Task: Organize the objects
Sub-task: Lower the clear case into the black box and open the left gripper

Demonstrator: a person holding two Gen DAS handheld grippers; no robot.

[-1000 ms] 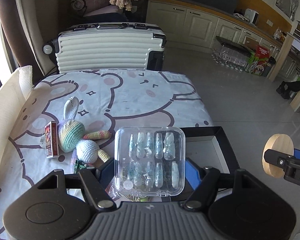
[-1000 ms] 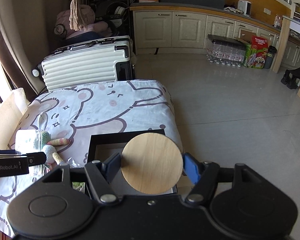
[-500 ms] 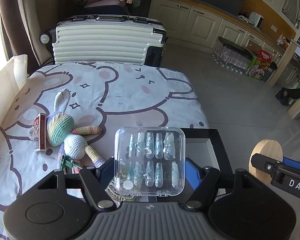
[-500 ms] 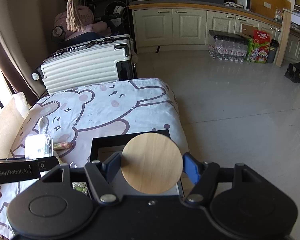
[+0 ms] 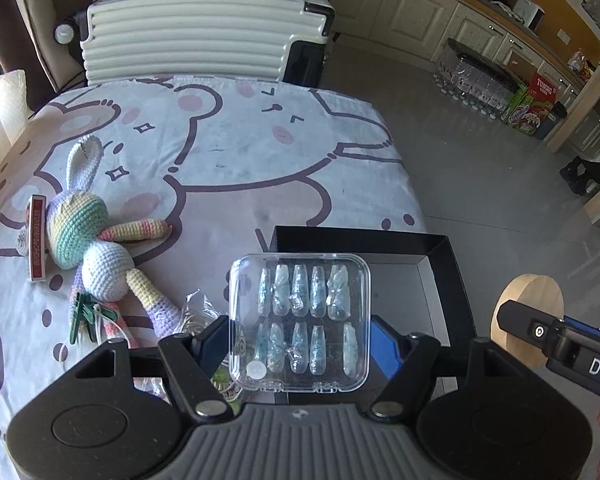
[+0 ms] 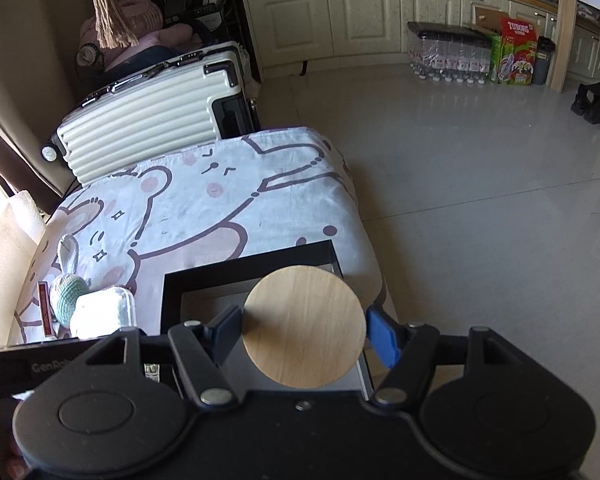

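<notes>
My left gripper (image 5: 299, 338) is shut on a clear plastic case of press-on nails (image 5: 299, 322), held above the near left part of an open black box (image 5: 440, 264) on the bed. In the right wrist view my right gripper (image 6: 303, 334) is shut on a round wooden disc (image 6: 304, 326), which hangs over the same black box (image 6: 172, 292). The disc (image 5: 528, 312) and the right gripper's side show at the right of the left wrist view. The nail case (image 6: 104, 312) shows white at the left of the right wrist view.
On the bear-print bedsheet (image 5: 220, 152) lie a crocheted rainbow bunny (image 5: 96, 240), a red and white small box (image 5: 37, 236), a green clip (image 5: 85, 312) and crumpled plastic (image 5: 196, 312). A white ribbed suitcase (image 5: 196, 36) stands behind the bed. Grey floor (image 6: 480, 208) lies right.
Both grippers have sunk and moved forward over the bed; the black box and the bunny look closer. Each keeps its hold on its object.
</notes>
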